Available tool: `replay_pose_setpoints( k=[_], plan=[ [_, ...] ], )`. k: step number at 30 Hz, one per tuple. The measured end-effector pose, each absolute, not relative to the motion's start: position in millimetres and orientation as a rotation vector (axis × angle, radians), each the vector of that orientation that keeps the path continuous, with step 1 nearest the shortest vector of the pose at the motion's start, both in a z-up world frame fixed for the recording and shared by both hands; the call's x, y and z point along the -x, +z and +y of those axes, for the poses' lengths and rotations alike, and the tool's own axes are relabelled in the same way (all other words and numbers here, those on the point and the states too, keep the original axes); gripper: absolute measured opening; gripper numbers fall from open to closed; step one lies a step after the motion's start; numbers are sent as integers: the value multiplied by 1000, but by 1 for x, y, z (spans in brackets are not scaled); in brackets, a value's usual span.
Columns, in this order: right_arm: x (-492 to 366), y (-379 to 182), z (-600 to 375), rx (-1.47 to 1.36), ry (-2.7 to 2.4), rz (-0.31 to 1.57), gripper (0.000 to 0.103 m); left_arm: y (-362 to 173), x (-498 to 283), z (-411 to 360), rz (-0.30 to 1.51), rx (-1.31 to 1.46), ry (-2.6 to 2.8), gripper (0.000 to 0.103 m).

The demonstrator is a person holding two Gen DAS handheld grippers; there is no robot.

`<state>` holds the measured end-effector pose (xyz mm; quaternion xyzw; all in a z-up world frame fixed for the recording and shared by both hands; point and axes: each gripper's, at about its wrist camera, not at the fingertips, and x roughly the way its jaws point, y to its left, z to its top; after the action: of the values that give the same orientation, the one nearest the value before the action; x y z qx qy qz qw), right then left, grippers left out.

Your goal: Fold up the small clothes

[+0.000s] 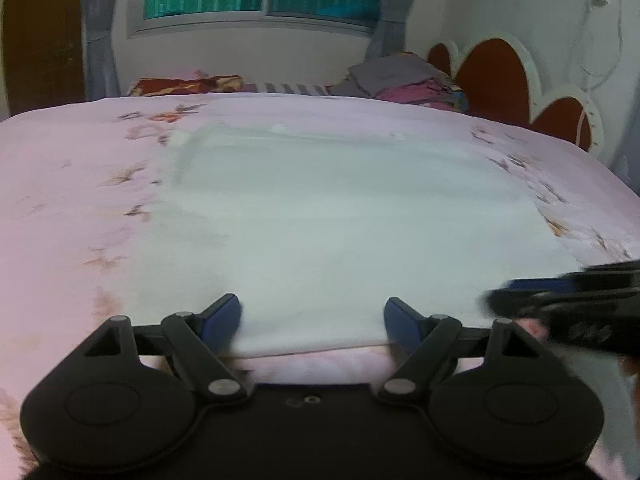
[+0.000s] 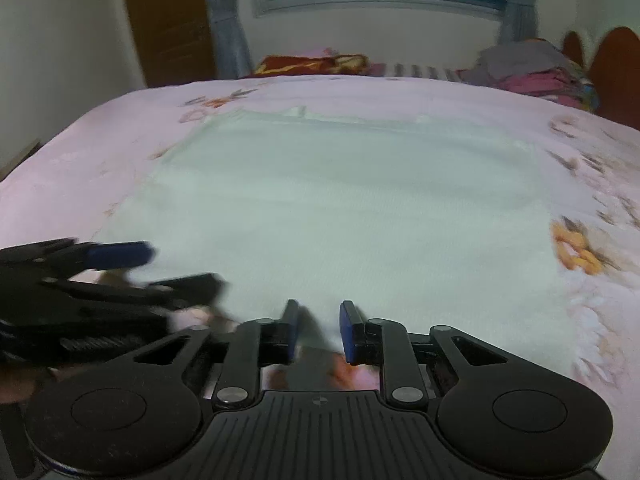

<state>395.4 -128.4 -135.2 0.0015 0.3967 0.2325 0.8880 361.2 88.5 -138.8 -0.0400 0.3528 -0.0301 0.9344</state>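
A white cloth (image 1: 340, 216) lies spread flat on the pink floral bedsheet (image 1: 60, 200); it also shows in the right wrist view (image 2: 340, 200). My left gripper (image 1: 312, 316) is open wide, its blue-padded fingers astride the cloth's near edge. My right gripper (image 2: 318, 320) is open with a narrower gap, at the near edge of the cloth, with nothing between the pads. The right gripper appears blurred at the right of the left wrist view (image 1: 568, 304). The left gripper appears blurred at the left of the right wrist view (image 2: 104, 276).
A pile of folded clothes (image 1: 408, 80) sits at the far right of the bed by the red headboard (image 1: 500, 76). A red patterned pillow (image 1: 184, 85) lies at the far edge under the window. A brown door (image 2: 168, 20) stands far left.
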Motion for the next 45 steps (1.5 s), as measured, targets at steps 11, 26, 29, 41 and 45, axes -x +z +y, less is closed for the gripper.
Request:
replay_pose_setpoints(
  k=[11,26,29,41,45],
  plan=[
    [-397,-144,-242,-119,180,849,21,-137,-353,119,731,87,-3,79],
    [-396,-138,-229,-78,165,849,21,-140,-351,116,727,77,-1,80],
    [-396,-135,-233,-106,154,841,21,-141,-351,114,723,74,5,81],
    [-396,-142,-236,-100,171,863,21,-141,-352,117,736,62,-16,81],
    [-397,-141,-238,-96,185,870,21,-131,-347,121,771,69,23,87]
  ],
)
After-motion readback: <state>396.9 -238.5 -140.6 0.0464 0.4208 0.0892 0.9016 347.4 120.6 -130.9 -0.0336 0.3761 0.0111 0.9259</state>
